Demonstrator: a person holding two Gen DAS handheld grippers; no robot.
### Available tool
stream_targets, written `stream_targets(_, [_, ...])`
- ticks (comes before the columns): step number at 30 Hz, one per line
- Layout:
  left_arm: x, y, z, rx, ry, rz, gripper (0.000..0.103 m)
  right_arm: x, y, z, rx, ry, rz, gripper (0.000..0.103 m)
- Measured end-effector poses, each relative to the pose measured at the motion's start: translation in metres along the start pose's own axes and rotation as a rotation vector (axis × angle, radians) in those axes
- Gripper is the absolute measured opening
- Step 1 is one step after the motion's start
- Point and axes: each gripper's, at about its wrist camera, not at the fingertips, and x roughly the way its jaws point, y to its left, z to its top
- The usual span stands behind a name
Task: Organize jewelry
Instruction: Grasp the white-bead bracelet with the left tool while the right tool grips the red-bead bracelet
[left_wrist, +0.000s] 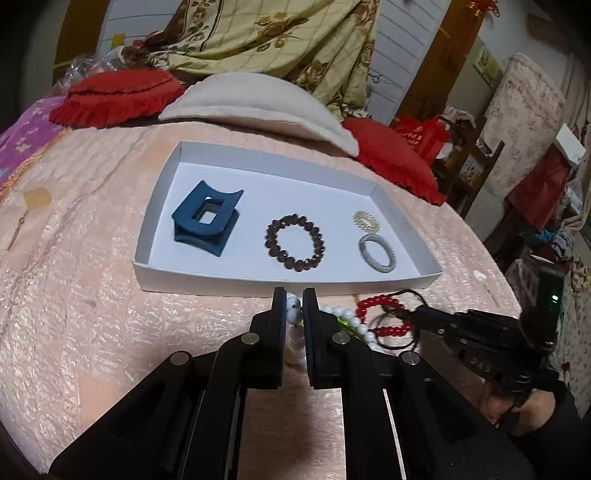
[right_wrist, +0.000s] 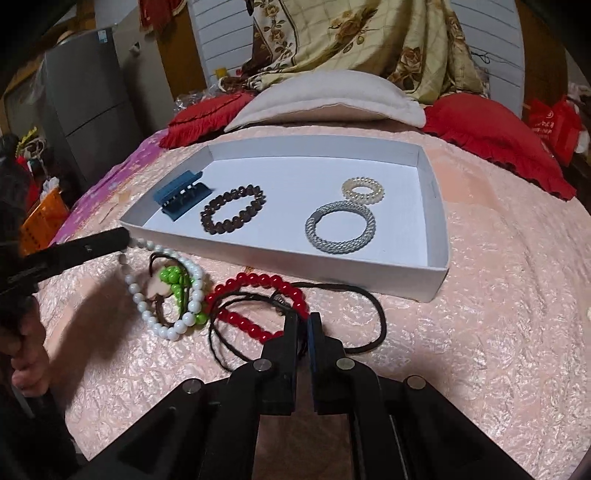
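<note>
L gripper (left_wrist: 294, 301) pinches white bead bracelet (right_wrist: 165, 295); R gripper (right_wrist: 303, 325) on cord.

A shallow tray (right_wrist: 436, 273) sits on the bed cover (right_wrist: 498, 332), in front of a flat pillow (right_wrist: 325, 96) flanked by two frilled cushions, one to its left (right_wrist: 199, 114) and one to its right (right_wrist: 491, 133).

In the tray, left to right: hair claw (right_wrist: 183, 199), dark bead bracelet (right_wrist: 232, 210), then two rings at the right, the coil hair tie (right_wrist: 364, 190) behind the braided band (right_wrist: 340, 232).

Outside the tray, just before its near wall: white bead bracelet (right_wrist: 147, 291) at left, with a green bead cluster (right_wrist: 173, 277) inside its loop; red bead bracelet (right_wrist: 258, 295) just to its right, overlapped by a cord loop (right_wrist: 369, 306) trailing right.

The left gripper (left_wrist: 294, 306) sits over the white beads' far end; the right gripper (right_wrist: 302, 325) over the red bracelet's near edge.
</note>
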Motion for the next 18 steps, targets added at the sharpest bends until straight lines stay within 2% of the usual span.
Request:
stream_targets(6, [0.002, 0.001, 0.0004, -0.001, 0.007, 0.003, 0.007, 0.0047, -0.005, 0.0047, 0.021, 0.003, 0.01, 0.007])
stream_targets(8, [0.0025, -0.0003, 0.0, 0.002, 0.008, 0.005, 0.007, 0.006, -0.0044, 0.0059, 0.013, 0.006, 0.006, 0.017])
stream_targets(10, [0.0037, -0.0013, -0.0005, 0.006, 0.013, 0.005, 0.007, 0.006, -0.0016, 0.0053, 0.0, 0.005, -0.01, 0.047])
stream_targets(15, [0.005, -0.0012, -0.0021, 0.007, 0.018, 0.008, 0.007, 0.0045, 0.0017, 0.0043, -0.017, -0.01, 0.004, 0.046])
stream_targets(18, [0.0056, -0.001, -0.0022, 0.007, 0.019, 0.009, 0.007, 0.0058, 0.0008, 0.0045, -0.013, -0.005, 0.022, 0.036])
